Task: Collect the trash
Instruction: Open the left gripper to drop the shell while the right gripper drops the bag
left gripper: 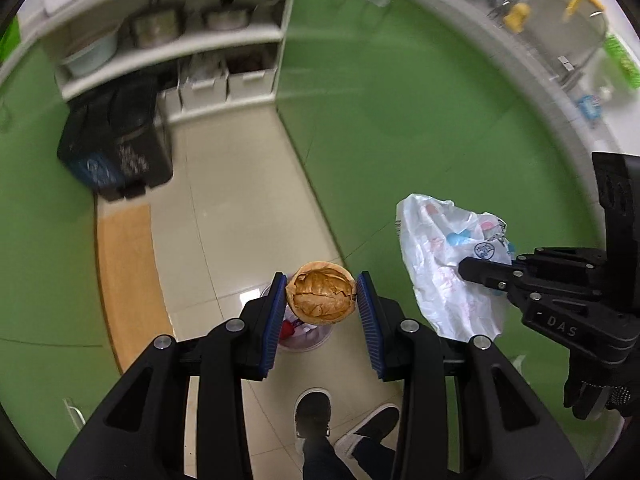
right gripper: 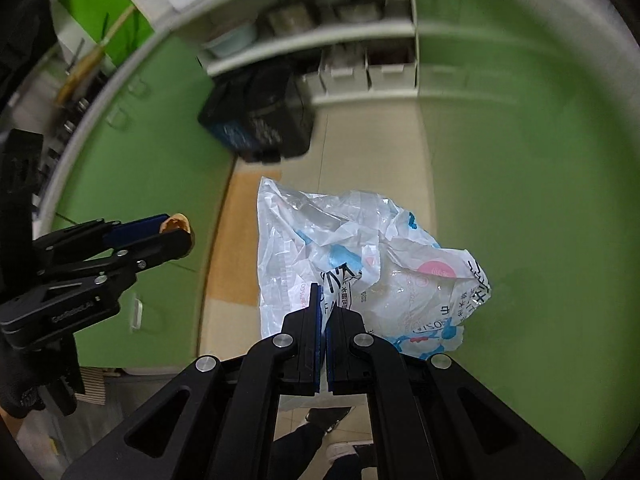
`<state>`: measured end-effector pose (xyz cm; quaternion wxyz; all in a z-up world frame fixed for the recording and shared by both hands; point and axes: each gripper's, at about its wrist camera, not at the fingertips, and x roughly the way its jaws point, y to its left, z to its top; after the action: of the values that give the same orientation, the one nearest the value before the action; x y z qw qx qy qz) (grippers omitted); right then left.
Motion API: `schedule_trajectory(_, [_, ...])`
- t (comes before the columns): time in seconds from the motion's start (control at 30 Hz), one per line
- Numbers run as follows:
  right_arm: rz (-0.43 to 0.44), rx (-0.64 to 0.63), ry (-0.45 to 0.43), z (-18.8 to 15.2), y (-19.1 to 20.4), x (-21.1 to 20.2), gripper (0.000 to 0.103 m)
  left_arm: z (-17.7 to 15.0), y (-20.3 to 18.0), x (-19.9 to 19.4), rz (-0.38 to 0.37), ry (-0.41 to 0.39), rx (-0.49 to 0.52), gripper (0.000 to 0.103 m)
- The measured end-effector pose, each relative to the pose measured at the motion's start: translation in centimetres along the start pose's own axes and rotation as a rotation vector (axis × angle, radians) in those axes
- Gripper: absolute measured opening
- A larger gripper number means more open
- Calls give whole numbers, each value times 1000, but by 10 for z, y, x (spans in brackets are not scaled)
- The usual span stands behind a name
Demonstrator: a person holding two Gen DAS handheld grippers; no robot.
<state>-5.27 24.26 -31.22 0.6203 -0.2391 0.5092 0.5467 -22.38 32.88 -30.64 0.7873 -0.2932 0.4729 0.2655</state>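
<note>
**Trash held in both grippers above a kitchen floor**

Tiles of pale beige are lying far below both grippers, forming a narrow floor (left gripper: 240, 184) hemmed in by green cabinet fronts (left gripper: 400, 100) on either side. Ahead of the fingertips, a white open shelf unit (left gripper: 168, 44) is holding pots and white boxes, and a black bin (left gripper: 116, 140) is standing on the floor in front of it, blurred. A tan mat (left gripper: 128, 272) is lying along the left edge of the tiles. Beyond the cabinets to the right, a grey countertop is carrying small items too blurred to name.

The left gripper (left gripper: 321, 294) is pinching a brown walnut shell (left gripper: 321, 294) between its blue pads, jaws partly spread around it. Directly beneath it, a small clear container with red contents is showing on the tiles. The right gripper (right gripper: 323, 320) is pressing its jaws together on a crumpled white plastic bag (right gripper: 360, 256) printed in blue and pink, which is hanging forward of the fingertips. In the left wrist view that bag is sitting just to the right of the shell, apart from it. The person's shoes (left gripper: 316, 412) are standing on the tiles behind the grippers.
</note>
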Motion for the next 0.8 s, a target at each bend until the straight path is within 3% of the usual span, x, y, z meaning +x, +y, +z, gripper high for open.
schedule_trajectory(0.33, [25,8,130,-37,-30,182,2,-54,63,126,2,71,-87,36])
schedule_trajectory(0.43, [12,-1,145,-45,-36,221,9,-68,75,157,-4,85,-103,36])
schedule_trajectory(0.47, [5,-4,147,-48,-38,231,16,-71,78,166,-6,89,-107,36])
schedule_trajectory(0.53, [-9,-2,150,-52,-42,245,46,-78,81,180,-12,98,-114,36])
schedule_trajectory(0.57, [-12,3,148,-55,-44,250,69,-80,82,186,-16,101,-115,36])
schedule_trajectory(0.6, [-8,5,143,-59,-46,252,75,-82,81,192,-19,105,-114,36])
schedule_trajectory(0.67, [-13,-3,142,-64,-47,258,76,-85,77,199,-22,109,-111,36])
schedule_trajectory(0.73, [-11,12,145,-67,-51,260,86,-87,72,207,-28,117,-112,36])
schedule_trajectory(0.8, [-12,26,138,-71,-57,257,88,-88,67,217,-36,126,-106,36])
